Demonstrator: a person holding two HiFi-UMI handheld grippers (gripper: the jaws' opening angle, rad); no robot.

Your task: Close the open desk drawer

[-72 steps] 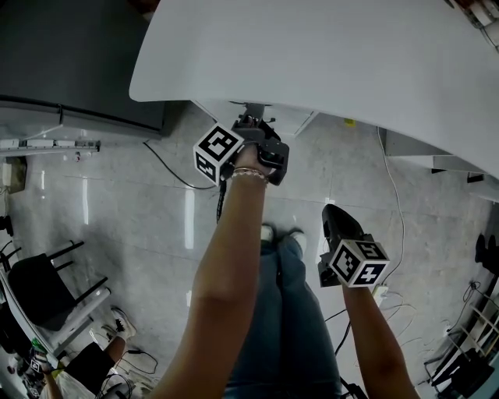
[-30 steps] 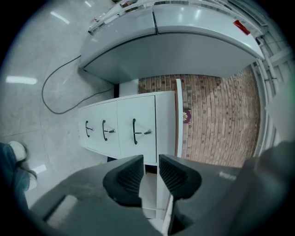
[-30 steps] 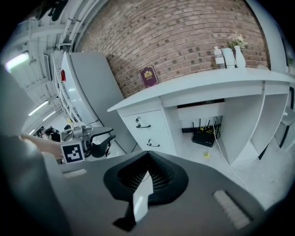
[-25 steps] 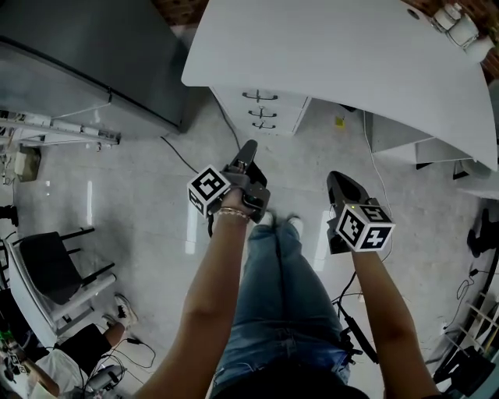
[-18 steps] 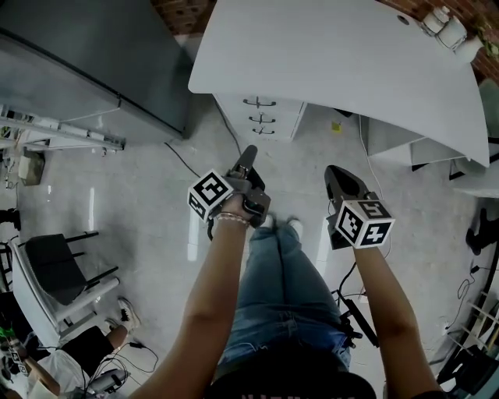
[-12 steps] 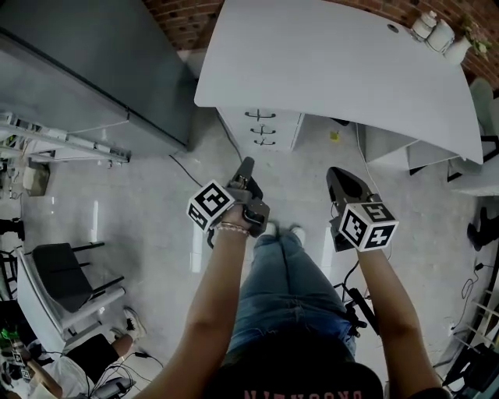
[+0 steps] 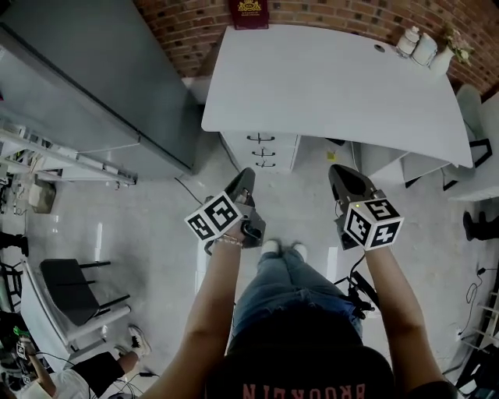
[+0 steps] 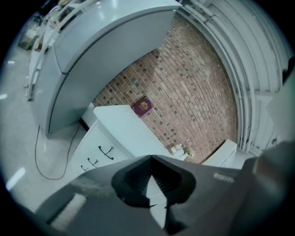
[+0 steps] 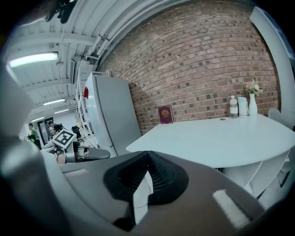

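A white drawer unit (image 7: 263,150) stands under the white desk (image 7: 335,78). Its three drawer fronts, each with a dark handle, look flush and closed. The left gripper view shows the unit (image 8: 99,154) from the side, below the desk (image 8: 124,131). My left gripper (image 7: 246,174) hangs over the floor, short of the unit and apart from it. Its jaws have just been closing and now meet at the tips (image 8: 151,157) with nothing between them. My right gripper (image 7: 337,171) is level with it on the right, also shut and empty (image 9: 147,153).
A tall grey fridge (image 7: 93,86) stands left of the desk against the brick wall. A red book (image 7: 249,12) and some bottles with a vase (image 7: 425,47) stand at the desk's back edge. A black chair (image 7: 74,288) and floor cables (image 7: 355,292) lie behind.
The left gripper was up at the drawer unit under the desk edge; both grippers have since drawn back and risen. The left jaws have closed and that gripper has rolled.
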